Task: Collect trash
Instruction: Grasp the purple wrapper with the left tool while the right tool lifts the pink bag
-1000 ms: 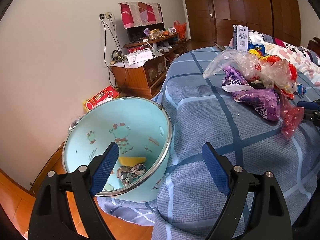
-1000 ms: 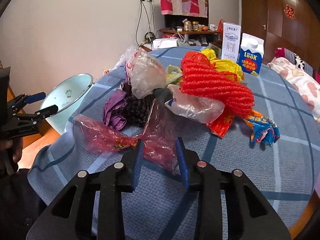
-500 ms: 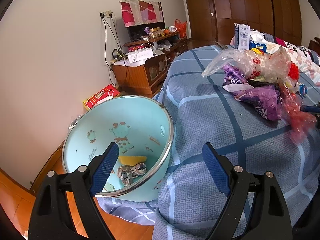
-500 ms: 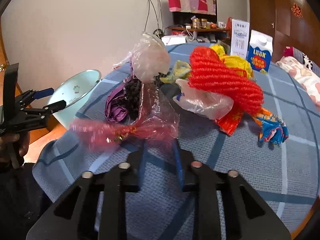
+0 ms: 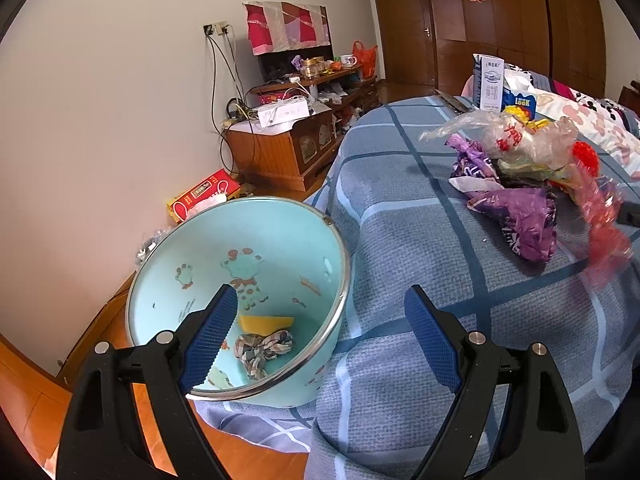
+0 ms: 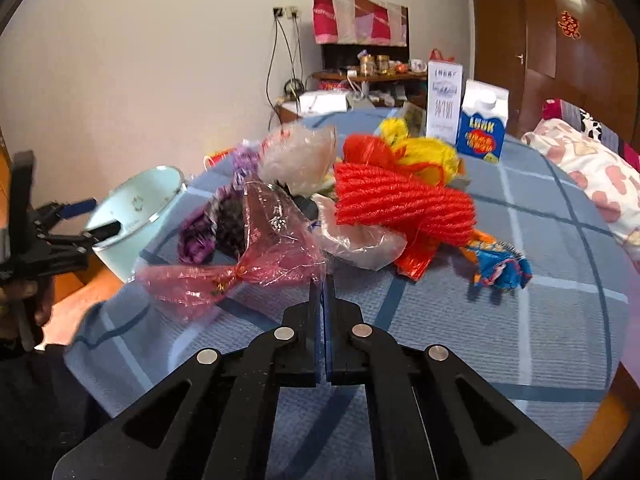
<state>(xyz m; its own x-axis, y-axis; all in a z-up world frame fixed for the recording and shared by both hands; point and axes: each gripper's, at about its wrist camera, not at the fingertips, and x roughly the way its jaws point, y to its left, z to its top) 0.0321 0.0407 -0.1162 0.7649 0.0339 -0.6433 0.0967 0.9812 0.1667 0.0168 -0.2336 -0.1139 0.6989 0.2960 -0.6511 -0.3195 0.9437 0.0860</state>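
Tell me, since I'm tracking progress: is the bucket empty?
No. The bucket holds a yellow piece and a knotted cloth scrap.

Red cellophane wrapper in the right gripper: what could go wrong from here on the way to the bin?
The right gripper, whose jaws have just been closing, pinches only an edge of the red cellophane wrapper; the thin film could slip out. Its loose tail hangs beside the purple wrapper and may drag it along. The light blue bin sits past the bed's edge, so a short drop would miss.

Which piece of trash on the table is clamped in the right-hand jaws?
The red see-through wrapper. Its edge is pinched in the shut right gripper, while the purple bag and red net lie loose.
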